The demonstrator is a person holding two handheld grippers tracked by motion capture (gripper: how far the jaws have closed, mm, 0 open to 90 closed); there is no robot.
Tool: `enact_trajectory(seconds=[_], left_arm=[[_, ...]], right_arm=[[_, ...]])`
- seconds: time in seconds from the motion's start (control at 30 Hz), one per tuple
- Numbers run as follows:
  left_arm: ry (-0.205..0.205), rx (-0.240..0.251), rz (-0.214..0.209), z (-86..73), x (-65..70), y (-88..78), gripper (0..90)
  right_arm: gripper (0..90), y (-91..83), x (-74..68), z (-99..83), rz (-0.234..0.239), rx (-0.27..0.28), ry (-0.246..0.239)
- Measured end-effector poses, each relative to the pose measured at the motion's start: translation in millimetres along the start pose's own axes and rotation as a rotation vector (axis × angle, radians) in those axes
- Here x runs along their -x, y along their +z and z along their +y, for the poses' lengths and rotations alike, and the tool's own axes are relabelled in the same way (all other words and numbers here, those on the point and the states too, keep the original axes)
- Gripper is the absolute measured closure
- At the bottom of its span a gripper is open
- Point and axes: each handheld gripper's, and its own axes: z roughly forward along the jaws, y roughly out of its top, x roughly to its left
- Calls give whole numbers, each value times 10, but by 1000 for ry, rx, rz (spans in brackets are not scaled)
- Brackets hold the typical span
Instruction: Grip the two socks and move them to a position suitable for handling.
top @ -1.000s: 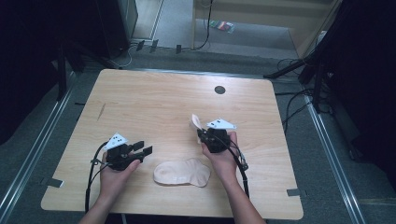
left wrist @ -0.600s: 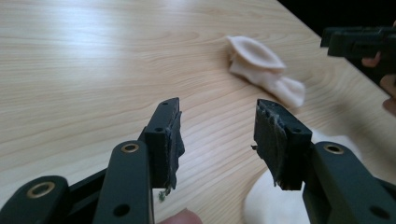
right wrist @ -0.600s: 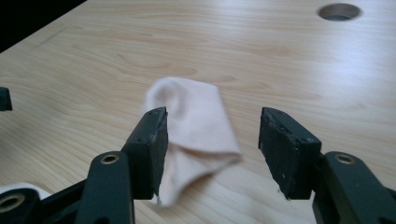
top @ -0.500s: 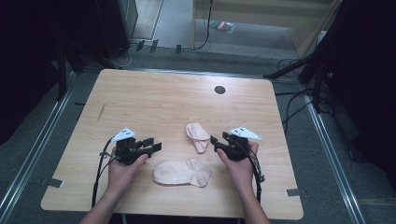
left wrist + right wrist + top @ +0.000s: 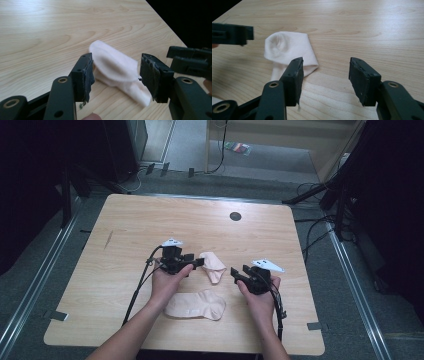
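Two pale pink socks lie on the wooden table (image 5: 150,220). The smaller, folded sock (image 5: 213,266) rests mid-table, and it appears again between and just beyond the open jaws in the left gripper view (image 5: 117,72). My left gripper (image 5: 198,262) is open, its tips at this sock's left edge. My right gripper (image 5: 236,273) is open a short way right of the sock, with nothing between its jaws. In the right gripper view the folded sock (image 5: 287,47) lies ahead and to the left. The second sock (image 5: 196,305) lies flat near the front edge between the person's forearms.
A round black grommet (image 5: 235,216) sits in the table's far middle. Cables trail from both grippers toward the front edge. Dark stands and floor cables surround the table. The other hand's jaws show at the edges of each gripper view: (image 5: 192,60), (image 5: 232,33).
The right gripper let go of the folded sock, which now lies on the table, and drew back to the right. The left gripper moved right up to that sock.
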Motion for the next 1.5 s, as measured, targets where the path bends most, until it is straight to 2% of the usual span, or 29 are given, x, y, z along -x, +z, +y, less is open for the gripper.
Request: enact_trajectory(seconds=[0.07,0.13,0.17,0.2,0.23,0.3,0.37,0.43,0.6,0.7,0.77,0.8,0.83,0.87,0.9,0.93,1.0,1.03,1.1,1.13,1.17,1.2,1.23,1.33,1.5], left_arm=[[-15,-21,27,29,20,81,444],[-30,-67,62,46,27,172,470],[-28,-75,75,46,37,199,521],[-17,-85,92,45,50,222,708],[2,-91,99,44,60,232,708],[13,-91,88,49,70,217,882],[24,-90,61,60,82,180,896],[43,-83,53,72,101,131,900],[41,-18,-15,148,160,-71,900],[57,4,-50,197,210,-183,900],[67,15,-68,215,251,-249,900],[75,23,-92,224,269,-295,900],[74,25,-108,228,276,-318,900],[72,30,-122,232,282,-340,900],[68,33,-137,237,287,-370,900],[66,42,-149,244,289,-405,900],[62,53,-169,256,278,-464,900],[74,54,-166,261,264,-492,900],[96,50,-144,260,227,-533,900],[105,47,-125,252,200,-542,900],[107,42,-116,243,174,-546,900],[110,32,-104,228,132,-546,900],[112,25,-87,207,91,-543,900],[108,-2,-47,112,-45,-520,900],[126,-50,10,-33,-179,-488,900]], right_arm=[[450,16,-9,-5,0,-2,-2],[443,31,-18,-16,0,-11,5],[438,45,-24,-25,0,-16,3],[431,63,-40,-37,4,-21,10],[431,63,-40,-37,4,-21,10],[407,82,-74,-47,18,-29,8],[381,103,-109,-56,27,-35,-1],[348,136,-157,-65,40,-43,6],[260,243,-295,-82,60,-73,5],[282,328,-398,-82,69,-93,-18],[285,390,-452,-65,59,-101,-32],[296,411,-468,-58,58,-105,-34],[387,473,-499,-56,36,-86,-52],[387,473,-499,-56,36,-86,-52],[456,487,-503,-57,25,-85,-59],[573,503,-504,-64,13,-77,-69],[697,500,-479,-64,-23,-58,-89],[769,472,-449,-52,-35,-42,-87],[850,397,-402,-20,-81,5,-108],[891,304,-351,20,-122,59,-127],[891,304,-351,20,-122,59,-127],[896,234,-321,50,-145,95,-161],[896,234,-321,50,-145,95,-161],[898,166,-320,59,-185,114,-272],[896,198,-407,-34,-238,76,-426]])
